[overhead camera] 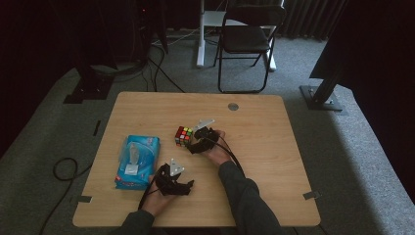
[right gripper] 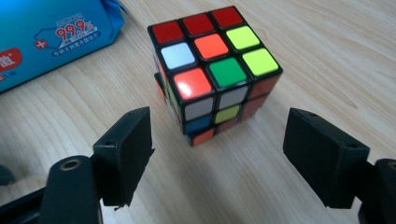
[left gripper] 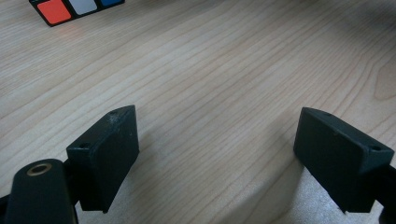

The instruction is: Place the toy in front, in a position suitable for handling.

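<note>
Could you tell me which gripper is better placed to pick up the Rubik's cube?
Right. The right gripper is open and faces the Rubik's cube just beyond its jaws; the left gripper, also open, sits farther back.

The cube [right gripper: 215, 70] sits on the table [overhead camera: 274, 147], just in front of the right claw [right gripper: 219, 158] and a little past its two jaws, touching neither one. The wipes pack [overhead camera: 137, 160] lies on the table to the left of the left claw [overhead camera: 188, 184], close beside it. The cube is past the left claw, farther up the table. The chair [overhead camera: 247, 39] stands on the floor behind the table, far from both claws.
</note>
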`<state>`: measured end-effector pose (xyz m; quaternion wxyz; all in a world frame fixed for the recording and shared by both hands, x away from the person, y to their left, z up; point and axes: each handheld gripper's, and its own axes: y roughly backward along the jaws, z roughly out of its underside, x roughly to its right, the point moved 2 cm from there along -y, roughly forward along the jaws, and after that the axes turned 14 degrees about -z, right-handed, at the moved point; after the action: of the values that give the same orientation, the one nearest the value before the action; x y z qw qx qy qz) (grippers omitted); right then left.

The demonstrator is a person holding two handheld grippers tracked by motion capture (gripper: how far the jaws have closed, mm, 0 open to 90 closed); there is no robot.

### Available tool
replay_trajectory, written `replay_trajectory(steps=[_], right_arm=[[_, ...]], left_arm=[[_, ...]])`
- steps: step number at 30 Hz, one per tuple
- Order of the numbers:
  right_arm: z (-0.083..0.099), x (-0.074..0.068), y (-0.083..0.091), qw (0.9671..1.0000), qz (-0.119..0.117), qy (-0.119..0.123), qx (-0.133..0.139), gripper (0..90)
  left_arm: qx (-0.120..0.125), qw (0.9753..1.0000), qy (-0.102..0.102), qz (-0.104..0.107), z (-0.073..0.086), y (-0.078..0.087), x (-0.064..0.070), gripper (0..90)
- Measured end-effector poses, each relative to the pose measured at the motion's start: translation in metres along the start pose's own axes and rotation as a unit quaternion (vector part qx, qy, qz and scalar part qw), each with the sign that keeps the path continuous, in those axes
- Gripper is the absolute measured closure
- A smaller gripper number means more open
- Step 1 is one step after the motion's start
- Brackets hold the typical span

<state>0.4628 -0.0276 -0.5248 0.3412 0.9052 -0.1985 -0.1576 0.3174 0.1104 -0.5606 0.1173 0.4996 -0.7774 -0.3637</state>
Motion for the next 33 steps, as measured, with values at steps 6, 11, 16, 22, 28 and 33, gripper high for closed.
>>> replay_trajectory(steps=[6, 11, 16, 22, 28, 33], right_arm=[[-0.007, 0.008, -0.010, 1.0000, -0.006, 0.000, -0.008, 19.1], [-0.011, 0.016, -0.020, 0.9997, -0.016, 0.003, -0.017, 17.9], [-0.005, 0.017, -0.031, 0.9993, -0.022, 0.004, -0.032, 21.8], [0.001, 0.007, -0.028, 0.9993, -0.022, 0.019, -0.023, 32.7], [0.001, 0.008, -0.028, 0.9997, -0.015, 0.017, -0.010, 23.1], [-0.002, 0.013, -0.036, 0.9995, -0.026, 0.006, -0.017, 24.5]], left_arm=[[-0.001, 1.0000, -0.001, 0.000, 0.001, 0.001, 0.001, 14.3], [-0.001, 1.0000, -0.003, 0.000, 0.001, 0.001, 0.000, 14.3], [-0.001, 1.0000, -0.002, 0.001, 0.001, 0.002, 0.001, 14.3], [-0.001, 1.0000, -0.002, 0.001, 0.002, 0.002, 0.001, 14.3], [0.000, 1.0000, -0.002, 0.000, 0.002, 0.002, 0.001, 14.3], [0.000, 1.0000, -0.002, 0.000, 0.002, 0.002, 0.001, 14.3]])
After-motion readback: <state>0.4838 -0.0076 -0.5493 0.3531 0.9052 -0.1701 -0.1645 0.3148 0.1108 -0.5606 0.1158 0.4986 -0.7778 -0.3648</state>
